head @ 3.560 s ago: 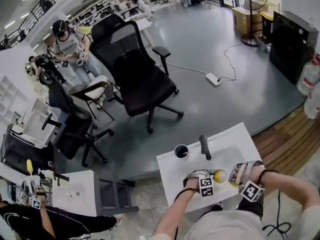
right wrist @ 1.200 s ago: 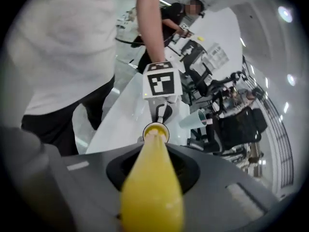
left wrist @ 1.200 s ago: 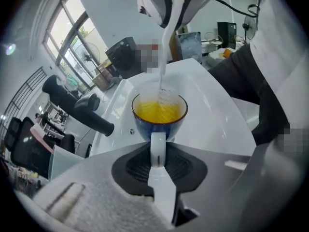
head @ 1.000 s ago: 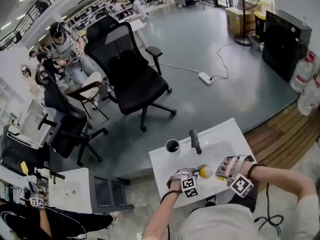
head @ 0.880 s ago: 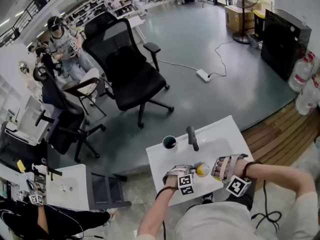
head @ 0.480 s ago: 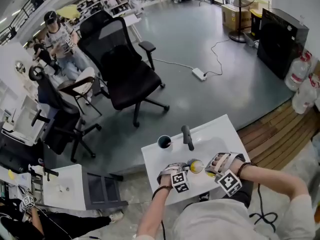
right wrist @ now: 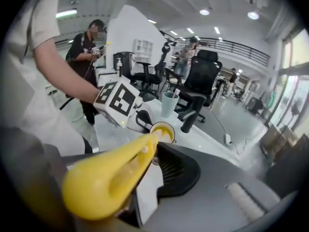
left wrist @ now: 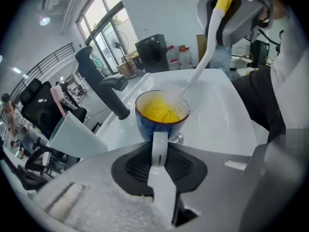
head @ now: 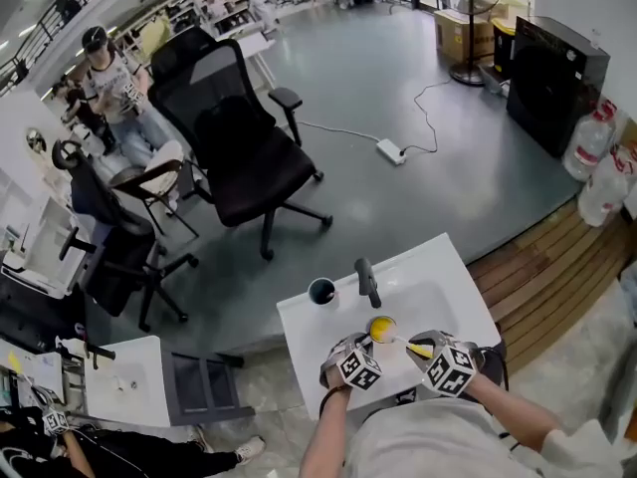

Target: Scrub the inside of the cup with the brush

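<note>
A cup, blue outside and yellow inside, hangs over the white sink. My left gripper is shut on its white handle. The brush has a white shaft and a yellow handle. My right gripper is shut on that yellow handle, just right of the cup. The brush slants down into the cup, and its bristles lie against the inner wall at the rim.
A dark faucet stands behind the cup. A pale cup sits on the sink's back left corner. Beyond the sink are black office chairs and people at desks.
Both grippers have rolled, the right one more, and its marker cube shows a different face. The brush's yellow handle now shows, pointing at the cup. The head view has shifted.
</note>
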Motion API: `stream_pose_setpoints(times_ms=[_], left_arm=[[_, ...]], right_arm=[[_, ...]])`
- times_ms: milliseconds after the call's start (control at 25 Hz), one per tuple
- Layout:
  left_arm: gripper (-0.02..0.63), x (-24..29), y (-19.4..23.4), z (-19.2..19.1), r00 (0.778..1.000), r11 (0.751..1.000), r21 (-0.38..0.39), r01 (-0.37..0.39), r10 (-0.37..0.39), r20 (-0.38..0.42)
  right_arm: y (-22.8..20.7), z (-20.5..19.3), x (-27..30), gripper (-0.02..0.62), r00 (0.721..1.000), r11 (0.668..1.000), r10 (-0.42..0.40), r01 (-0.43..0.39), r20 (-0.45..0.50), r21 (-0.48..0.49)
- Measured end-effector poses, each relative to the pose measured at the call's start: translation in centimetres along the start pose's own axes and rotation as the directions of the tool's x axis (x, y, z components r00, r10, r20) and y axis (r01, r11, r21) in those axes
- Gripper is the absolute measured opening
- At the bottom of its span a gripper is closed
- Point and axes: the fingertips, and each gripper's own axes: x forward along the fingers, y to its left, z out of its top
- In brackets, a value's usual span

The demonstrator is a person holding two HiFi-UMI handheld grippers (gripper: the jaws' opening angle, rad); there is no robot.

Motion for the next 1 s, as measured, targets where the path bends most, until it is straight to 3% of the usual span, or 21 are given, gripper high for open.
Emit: stream_pose_setpoints(times_ms=[160, 240, 280, 360, 400, 440, 480, 520, 560, 640, 680, 760, 840, 880, 920, 1000], left_arm=[[0.052, 0.3, -1.1, 0.3, 0.997, 0.996, -0.058, -0.07, 0.068, -0.036], [0.052, 0.8, -1.2, 0.4, 0.995, 0.995, -0.054, -0.085, 0.082, -0.054], [0.052, 1.1, -1.0, 0.3, 0.994, 0.994, -0.048, -0.095, 0.092, -0.066], [0.052, 1.7, -0.4, 0.1, 0.991, 0.993, -0.051, -0.111, 0.107, -0.084], [0.052, 1.9, -0.3, 0.1, 0.99, 0.992, -0.061, -0.114, 0.108, -0.088], [0.052, 2.0, -0.2, 0.0, 0.991, 0.991, -0.075, -0.111, 0.104, -0.089], [0.052, 2.1, -0.3, 0.0, 0.992, 0.991, -0.086, -0.102, 0.095, -0.088], [0.052, 2.1, -0.3, 0.0, 0.993, 0.992, -0.091, -0.09, 0.082, -0.086], [0.052, 2.0, -0.4, 0.0, 0.994, 0.993, -0.088, -0.074, 0.067, -0.084], [0.052, 1.7, -0.7, 0.1, 0.996, 0.997, -0.061, -0.039, 0.033, -0.087], [0.052, 1.5, -0.9, 0.2, 0.996, 0.999, -0.046, -0.021, 0.017, -0.093], [0.052, 1.2, -1.4, 0.5, 0.995, 1.0, -0.022, 0.012, -0.014, -0.101], [0.052, 1.1, -1.9, 0.8, 0.994, 0.999, 0.003, 0.05, -0.049, -0.095], [0.052, 1.0, -2.1, 0.9, 0.993, 0.997, 0.027, 0.072, -0.07, -0.091], [0.052, 1.0, -2.5, 1.1, 0.992, 0.994, 0.057, 0.095, -0.09, -0.088], [0.052, 0.9, -3.2, 1.4, 0.989, 0.984, 0.123, 0.127, -0.116, -0.094]], right_arm=[[-0.2, -1.1, -0.5, 0.038, 0.997, 0.982, -0.069, 0.061, 0.038, 0.178], [-0.8, -2.0, -0.4, 0.038, 0.994, 0.933, -0.089, 0.062, 0.062, 0.354], [-1.4, -2.2, -0.2, 0.04, 0.992, 0.882, -0.089, 0.038, 0.087, 0.47], [-2.6, -2.4, 0.2, 0.043, 0.985, 0.714, -0.083, -0.049, 0.154, 0.699], [-3.2, -2.5, 0.3, 0.043, 0.98, 0.632, -0.082, -0.09, 0.182, 0.77], [-3.7, -2.7, 0.3, 0.043, 0.977, 0.588, -0.078, -0.116, 0.199, 0.8], [-3.8, -2.7, 0.3, 0.044, 0.977, 0.599, -0.067, -0.124, 0.203, 0.791], [-3.7, -2.7, 0.2, 0.043, 0.979, 0.655, -0.05, -0.116, 0.196, 0.746], [-3.3, -2.7, 0.1, 0.043, 0.983, 0.733, -0.032, -0.101, 0.181, 0.673], [-2.6, -2.6, -0.2, 0.043, 0.989, 0.869, -0.004, -0.068, 0.145, 0.49], [-2.3, -2.7, -0.4, 0.043, 0.992, 0.915, 0.006, -0.057, 0.127, 0.4], [-1.8, -2.9, -0.8, 0.041, 0.995, 0.973, 0.028, -0.049, 0.095, 0.226], [-1.2, -3.3, -0.9, 0.041, 0.997, 0.999, 0.046, -0.047, 0.056, 0.018], [-1.0, -3.7, -1.0, 0.041, 0.998, 0.993, 0.049, -0.045, 0.029, -0.105], [-0.8, -4.1, -1.0, 0.04, 0.999, 0.971, 0.047, -0.045, 0.0, -0.233], [-0.4, -4.5, -1.7, 0.04, 0.998, 0.886, 0.035, -0.055, -0.051, -0.46]])
